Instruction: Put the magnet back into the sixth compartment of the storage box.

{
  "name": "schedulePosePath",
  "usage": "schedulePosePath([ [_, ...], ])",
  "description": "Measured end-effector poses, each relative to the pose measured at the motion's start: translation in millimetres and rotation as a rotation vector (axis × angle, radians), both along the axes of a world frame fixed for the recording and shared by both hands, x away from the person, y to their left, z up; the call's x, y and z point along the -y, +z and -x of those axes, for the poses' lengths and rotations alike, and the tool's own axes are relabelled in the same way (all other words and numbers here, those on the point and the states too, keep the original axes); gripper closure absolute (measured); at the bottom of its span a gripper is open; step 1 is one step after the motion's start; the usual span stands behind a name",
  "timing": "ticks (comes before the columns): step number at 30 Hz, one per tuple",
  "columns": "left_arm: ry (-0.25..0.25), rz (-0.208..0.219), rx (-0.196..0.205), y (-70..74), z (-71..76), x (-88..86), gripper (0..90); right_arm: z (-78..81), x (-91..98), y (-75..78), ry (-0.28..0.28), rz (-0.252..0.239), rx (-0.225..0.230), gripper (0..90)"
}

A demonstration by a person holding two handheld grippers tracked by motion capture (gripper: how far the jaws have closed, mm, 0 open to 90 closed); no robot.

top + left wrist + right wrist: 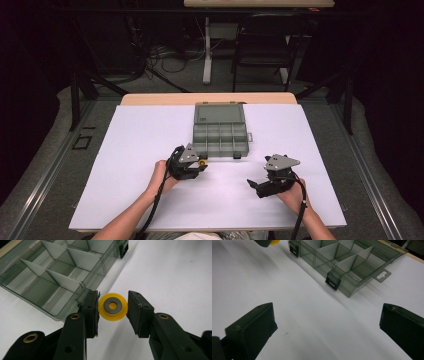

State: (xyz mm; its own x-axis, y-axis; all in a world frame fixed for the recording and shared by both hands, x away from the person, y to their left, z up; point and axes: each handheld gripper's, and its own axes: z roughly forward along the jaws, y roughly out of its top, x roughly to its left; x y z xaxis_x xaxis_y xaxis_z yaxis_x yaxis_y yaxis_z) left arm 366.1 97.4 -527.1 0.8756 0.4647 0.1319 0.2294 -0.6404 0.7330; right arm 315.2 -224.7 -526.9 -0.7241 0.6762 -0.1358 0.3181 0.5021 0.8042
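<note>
The left gripper (112, 306) is clamping a round yellow plastic wheel (113, 306) beside the grey transparent compartment box (220, 131); the right gripper (325, 322) is standing wide open; no writing is readable.

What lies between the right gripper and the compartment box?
In the right gripper view, nothing lies between the right gripper and the compartment box: that stretch of white table cover is bare.

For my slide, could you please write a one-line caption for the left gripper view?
Left gripper clamps a yellow ring beside the open, empty compartment box.
</note>
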Motion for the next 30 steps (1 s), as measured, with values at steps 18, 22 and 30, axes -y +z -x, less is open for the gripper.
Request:
schedulePosePath([
  [18, -0.019, 0.009, 0.03, 9.8, -13.7, 10.9, 62.2, 0.2, 0.5, -0.8, -0.002, 0.001, -0.006, 0.0],
  [22, -0.017, 0.013, 0.037, 12.9, -17.0, 12.6, 62.2, -0.3, 0.9, -1.1, -0.004, 0.001, -0.004, 0.0],
  [30, -0.022, 0.021, 0.05, 18.1, -22.6, 16.6, 62.2, 0.1, 0.8, -1.2, -0.009, 0.0, -0.001, 0.0],
])
